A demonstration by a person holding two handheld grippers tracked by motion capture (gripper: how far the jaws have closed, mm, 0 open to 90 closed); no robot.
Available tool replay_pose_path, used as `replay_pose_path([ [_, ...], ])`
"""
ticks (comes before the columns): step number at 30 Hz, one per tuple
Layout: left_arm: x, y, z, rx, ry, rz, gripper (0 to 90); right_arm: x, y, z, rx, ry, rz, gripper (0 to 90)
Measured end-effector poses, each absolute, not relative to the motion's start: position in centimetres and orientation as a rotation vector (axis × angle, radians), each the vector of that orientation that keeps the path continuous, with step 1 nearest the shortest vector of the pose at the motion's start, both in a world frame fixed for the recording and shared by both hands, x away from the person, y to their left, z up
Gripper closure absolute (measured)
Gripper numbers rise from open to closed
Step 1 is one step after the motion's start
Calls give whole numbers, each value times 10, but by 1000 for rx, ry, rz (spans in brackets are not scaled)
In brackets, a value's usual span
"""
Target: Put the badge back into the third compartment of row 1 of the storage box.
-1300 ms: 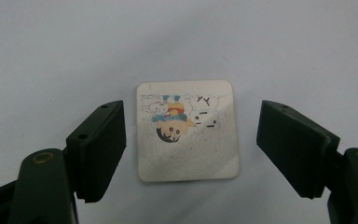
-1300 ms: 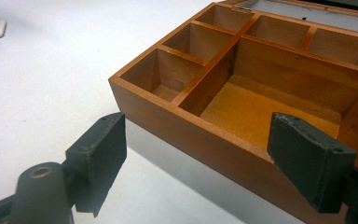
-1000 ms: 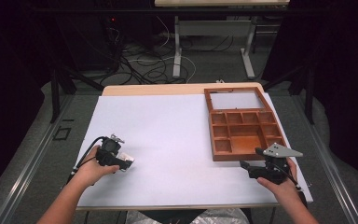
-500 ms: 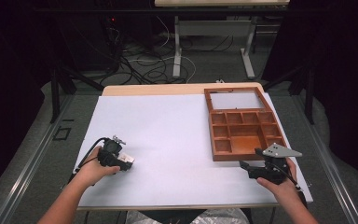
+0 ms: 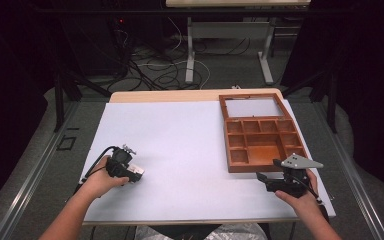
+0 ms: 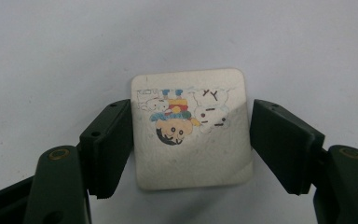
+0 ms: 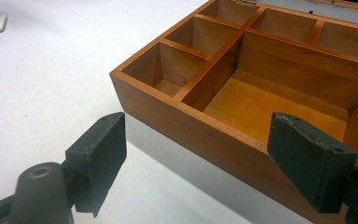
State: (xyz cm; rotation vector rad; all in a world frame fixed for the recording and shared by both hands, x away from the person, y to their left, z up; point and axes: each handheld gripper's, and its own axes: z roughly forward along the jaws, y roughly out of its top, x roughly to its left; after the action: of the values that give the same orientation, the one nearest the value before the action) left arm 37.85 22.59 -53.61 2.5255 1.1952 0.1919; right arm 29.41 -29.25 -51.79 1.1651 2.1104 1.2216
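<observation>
- Bench point(image 5: 190, 130): covered by a white sheet that looks smooth and hard, so a flat thing lying on it gives no lip to get under.
- Box point(image 5: 260, 131): a wooden tray with open compartments at the bench's far right, its lid laid back toward the far edge. The compartments look bare. It is probably stiff and fairly heavy, unlikely to shift at a light touch.
- Right tongs point(image 7: 205, 163): held near the near right corner, just short of the box's near wall. Its jaws stand wide apart with nothing between them.
- Left tongs point(image 6: 191, 149): near the near left corner, jaws spread to either side of the card. The left jaw seems to touch the card's edge and the right jaw stands just clear, so nothing is gripped yet.
- Card point(image 6: 193, 128): a small square with rounded corners and a cartoon print, lying flat on the sheet between the left jaws. I judge it thin, light and fairly stiff, with a slick face. It should be pinched by its two opposite side edges, squarely and gently, as too hard a squeeze could bow it or make it pop out.
</observation>
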Motion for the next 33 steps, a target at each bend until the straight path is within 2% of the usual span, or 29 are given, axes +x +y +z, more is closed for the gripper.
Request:
replay_pose_path([
  [33,379,223,-526,2519,1188,239,332,294,-293,-518,1161,2109,1230,193],
])
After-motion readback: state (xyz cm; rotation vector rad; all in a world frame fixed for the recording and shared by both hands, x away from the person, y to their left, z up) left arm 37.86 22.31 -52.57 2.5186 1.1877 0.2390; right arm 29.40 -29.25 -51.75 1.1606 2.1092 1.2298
